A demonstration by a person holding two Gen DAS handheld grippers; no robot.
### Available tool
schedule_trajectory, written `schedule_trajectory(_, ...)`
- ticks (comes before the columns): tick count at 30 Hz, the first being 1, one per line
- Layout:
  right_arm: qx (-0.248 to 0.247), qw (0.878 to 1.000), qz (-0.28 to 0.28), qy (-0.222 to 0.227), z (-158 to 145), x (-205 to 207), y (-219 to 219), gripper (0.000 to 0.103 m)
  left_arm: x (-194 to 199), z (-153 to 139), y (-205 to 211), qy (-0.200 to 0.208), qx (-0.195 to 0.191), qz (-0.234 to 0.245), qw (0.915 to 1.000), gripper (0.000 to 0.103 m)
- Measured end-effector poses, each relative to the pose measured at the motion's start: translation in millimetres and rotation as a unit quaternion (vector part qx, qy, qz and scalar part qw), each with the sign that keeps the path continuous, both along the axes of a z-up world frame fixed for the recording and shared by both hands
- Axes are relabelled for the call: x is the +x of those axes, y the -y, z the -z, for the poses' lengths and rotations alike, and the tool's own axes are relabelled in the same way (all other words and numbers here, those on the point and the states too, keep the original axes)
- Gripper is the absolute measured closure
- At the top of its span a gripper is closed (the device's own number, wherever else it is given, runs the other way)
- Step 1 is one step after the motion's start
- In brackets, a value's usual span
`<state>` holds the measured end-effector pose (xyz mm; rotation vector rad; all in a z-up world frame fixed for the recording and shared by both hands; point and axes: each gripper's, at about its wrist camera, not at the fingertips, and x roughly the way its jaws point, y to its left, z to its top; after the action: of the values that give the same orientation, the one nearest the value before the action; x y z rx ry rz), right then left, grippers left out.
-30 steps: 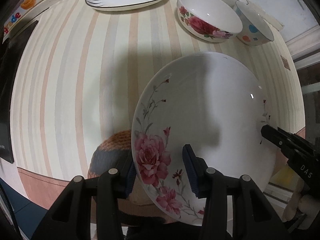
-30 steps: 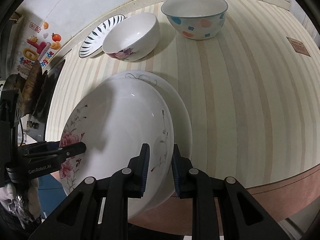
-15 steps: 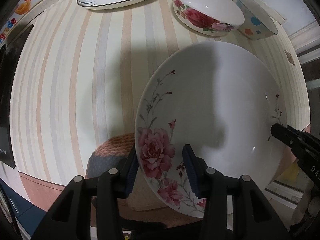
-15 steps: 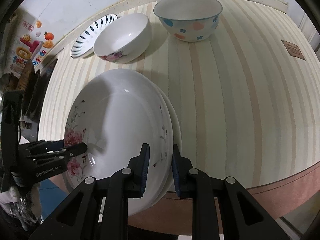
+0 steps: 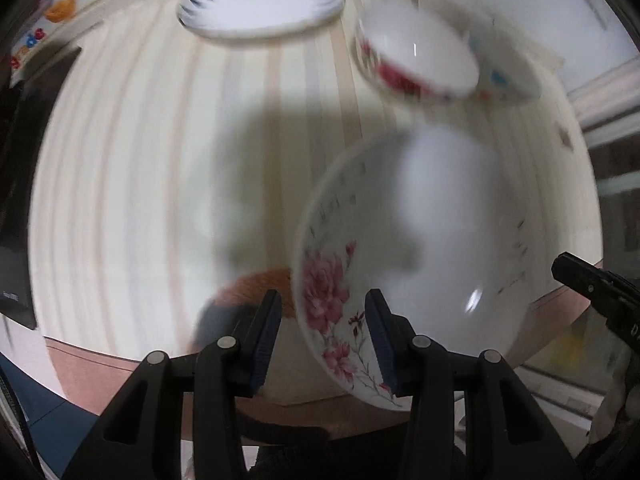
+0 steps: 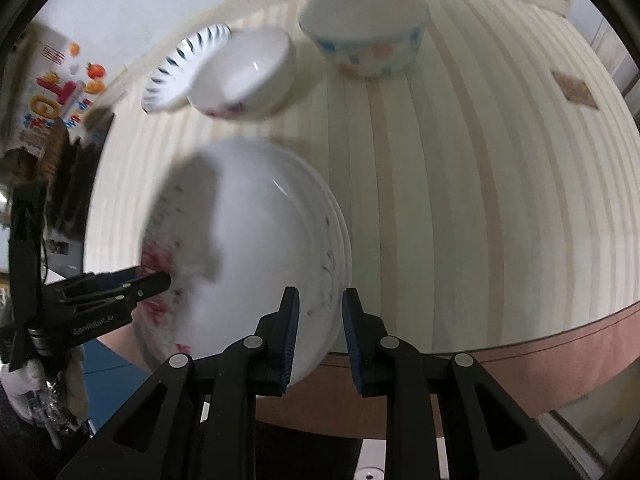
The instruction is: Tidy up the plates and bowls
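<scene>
The left gripper [image 5: 322, 336] pinches the rose plate's [image 5: 440, 248] rim at seven o'clock; the right gripper [image 6: 320, 336] straddles its opposite edge (blurred, pad contact unclear), over the striped table [image 6: 460, 200].

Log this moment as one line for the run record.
left gripper: jaws shut on rim of white rose-patterned ceramic plate | right gripper: jaws straddle opposite rim, grip unclear | plate: over edge of striped table
</scene>
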<state>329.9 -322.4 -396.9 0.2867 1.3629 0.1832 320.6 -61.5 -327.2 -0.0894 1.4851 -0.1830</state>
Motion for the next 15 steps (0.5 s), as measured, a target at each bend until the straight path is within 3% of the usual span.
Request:
schedule_trajectory(3,0.02,1.0,-0.004,0.021,-30,18,-1,0.076,25,-36,-25,0.036,-0.007,-0.036,0.9987,0.062)
schedule_trajectory(7,0.051,0.997,-0.024,0.052,-74,74,-20,0.059,80,-57,-59,0.06,-0.017,-0.083,0.9946,0.061)
schedule_trajectory(11,0.089,0.993,-0.042,0.066,-91,149,-49,0.058,143,-43,-92,0.066,-0.003,-0.123,0.9901,0.061)
schedule_trajectory(15,0.075,0.996,-0.037,0.042,-61,232,-76,0.058,194,-2,-111,0.037,-0.007,-0.143,0.9889,0.061)
